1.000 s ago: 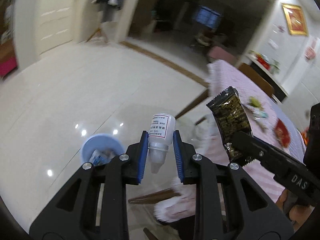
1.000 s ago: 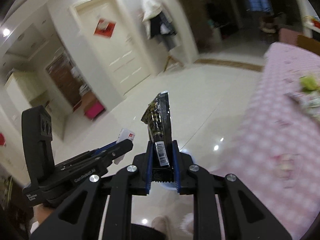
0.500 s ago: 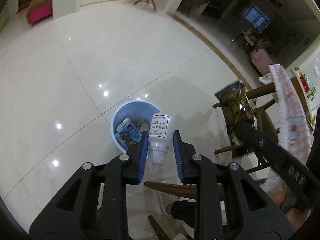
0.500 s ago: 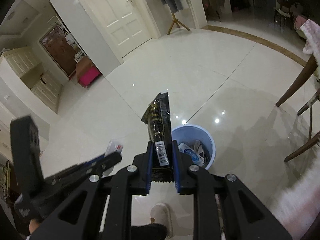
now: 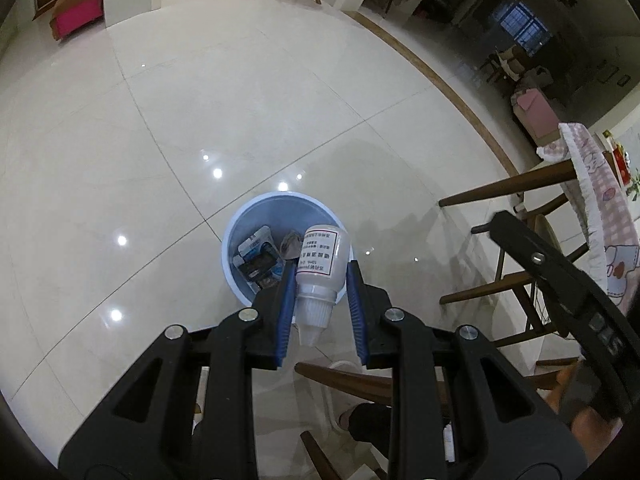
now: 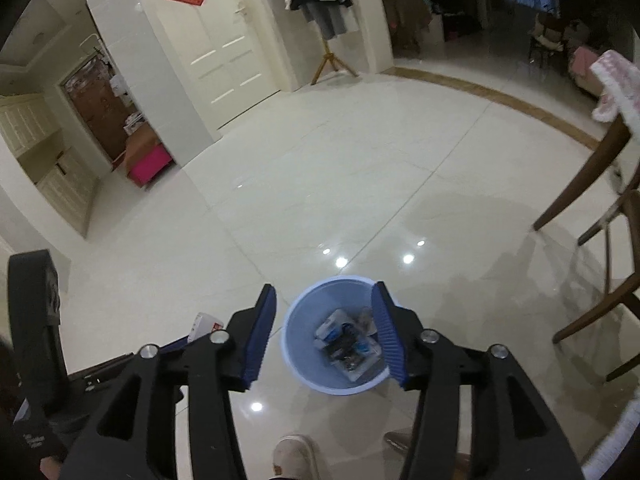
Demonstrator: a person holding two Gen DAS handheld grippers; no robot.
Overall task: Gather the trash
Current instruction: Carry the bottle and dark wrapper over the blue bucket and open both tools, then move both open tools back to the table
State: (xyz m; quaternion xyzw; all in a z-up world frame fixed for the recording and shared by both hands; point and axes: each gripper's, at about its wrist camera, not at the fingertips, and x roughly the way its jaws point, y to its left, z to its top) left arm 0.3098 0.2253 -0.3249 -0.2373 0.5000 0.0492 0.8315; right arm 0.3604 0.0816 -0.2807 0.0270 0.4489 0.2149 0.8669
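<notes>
My left gripper (image 5: 320,276) is shut on a small white bottle (image 5: 322,268) with a printed label, cap end toward the camera. It hangs over a light blue bin (image 5: 236,236) that holds several wrappers. In the right wrist view my right gripper (image 6: 323,292) is above the same bin (image 6: 296,344); its jaws are opening and nothing is between the blue pads (image 6: 386,332). A dark wrapper (image 6: 344,346) lies among the trash inside. The bottle (image 6: 204,324) shows at the left of that view. One right finger (image 5: 540,256) crosses the left wrist view.
Glossy white tiled floor all around the bin. Wooden chair and table legs (image 5: 504,192) and a pink checked tablecloth (image 5: 604,208) stand to the right. A person's shoe (image 6: 294,454) is just in front of the bin. A coat stand (image 6: 328,56) and a pink box (image 6: 150,166) are far off.
Both grippers have come down over the blue bin. The right gripper has opened and the dark snack wrapper it held is gone from its pads. The left still grips the bottle.
</notes>
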